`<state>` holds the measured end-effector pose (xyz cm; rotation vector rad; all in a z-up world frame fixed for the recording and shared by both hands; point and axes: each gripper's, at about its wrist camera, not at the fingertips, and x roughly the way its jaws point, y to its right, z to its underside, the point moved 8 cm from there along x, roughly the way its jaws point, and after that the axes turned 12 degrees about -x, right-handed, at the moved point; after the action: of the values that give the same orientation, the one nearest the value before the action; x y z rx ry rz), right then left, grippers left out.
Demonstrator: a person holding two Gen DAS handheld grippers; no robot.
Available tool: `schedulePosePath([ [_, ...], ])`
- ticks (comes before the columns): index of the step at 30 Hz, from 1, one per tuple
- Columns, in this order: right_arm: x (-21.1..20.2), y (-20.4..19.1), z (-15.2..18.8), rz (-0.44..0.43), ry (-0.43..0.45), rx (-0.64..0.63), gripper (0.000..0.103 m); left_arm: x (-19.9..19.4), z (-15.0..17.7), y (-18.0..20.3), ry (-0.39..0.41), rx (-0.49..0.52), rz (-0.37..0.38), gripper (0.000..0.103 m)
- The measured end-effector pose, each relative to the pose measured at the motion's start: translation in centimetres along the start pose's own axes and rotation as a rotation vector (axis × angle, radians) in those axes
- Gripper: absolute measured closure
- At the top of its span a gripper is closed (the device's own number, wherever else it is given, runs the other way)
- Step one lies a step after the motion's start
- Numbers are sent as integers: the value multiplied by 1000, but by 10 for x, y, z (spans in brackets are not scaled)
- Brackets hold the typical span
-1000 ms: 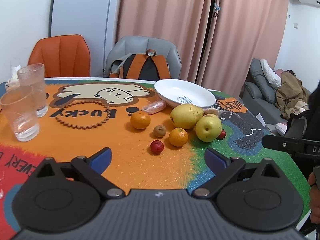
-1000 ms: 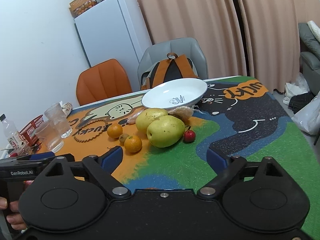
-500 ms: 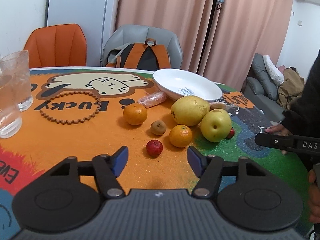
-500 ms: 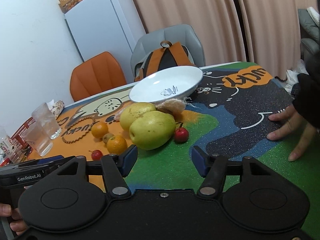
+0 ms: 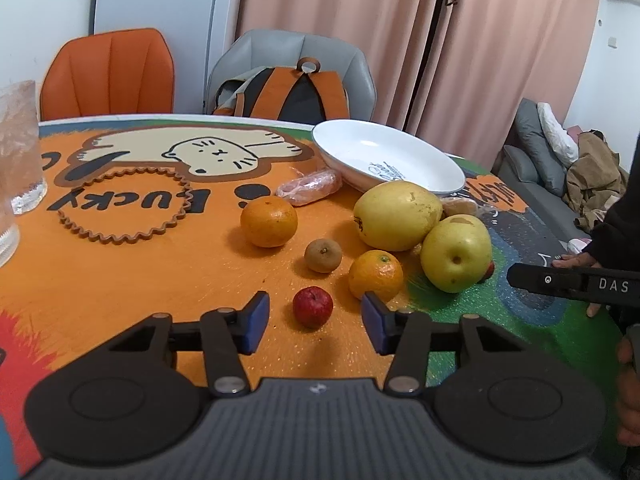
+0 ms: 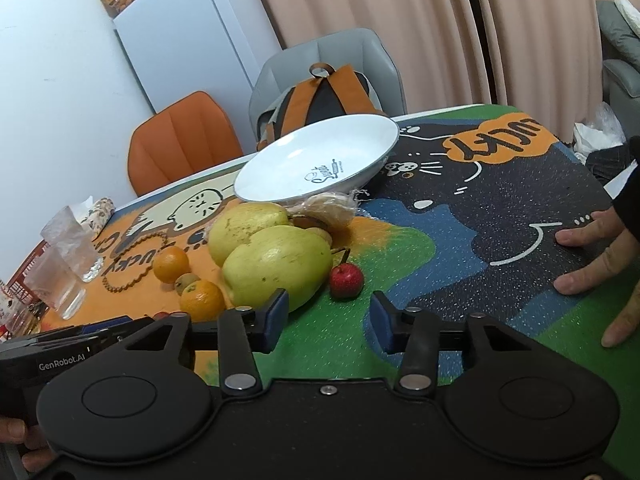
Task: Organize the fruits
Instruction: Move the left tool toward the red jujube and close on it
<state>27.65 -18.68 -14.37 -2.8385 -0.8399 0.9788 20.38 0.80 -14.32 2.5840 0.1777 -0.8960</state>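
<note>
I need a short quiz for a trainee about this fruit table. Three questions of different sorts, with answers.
1. True or false: the white plate already holds fruit.
2. Which fruit lies between the jaws of the left gripper? A) kiwi B) small red fruit C) orange
3. Fill in: the right gripper has its jaws ____.

Key: 1 false; 2 B; 3 open.

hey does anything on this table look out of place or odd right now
Yes: the white plate sits tilted, its near edge propped on a wrapped bun, and it holds no fruit. A bare hand rests flat on the mat.
</note>
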Motion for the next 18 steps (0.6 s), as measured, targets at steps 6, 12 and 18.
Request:
schedulePosePath([
  [6,12,5,-3,0,-23,2,67,13,-3,0,-23,-7,-10,67],
  [12,25,11,-3,15,-52,4,67,24,-2,0,-55,-9,-19,76],
  [18,36,13,-5,32,-67,-12,67,28,-1,-2,-63,-10,-24,80],
])
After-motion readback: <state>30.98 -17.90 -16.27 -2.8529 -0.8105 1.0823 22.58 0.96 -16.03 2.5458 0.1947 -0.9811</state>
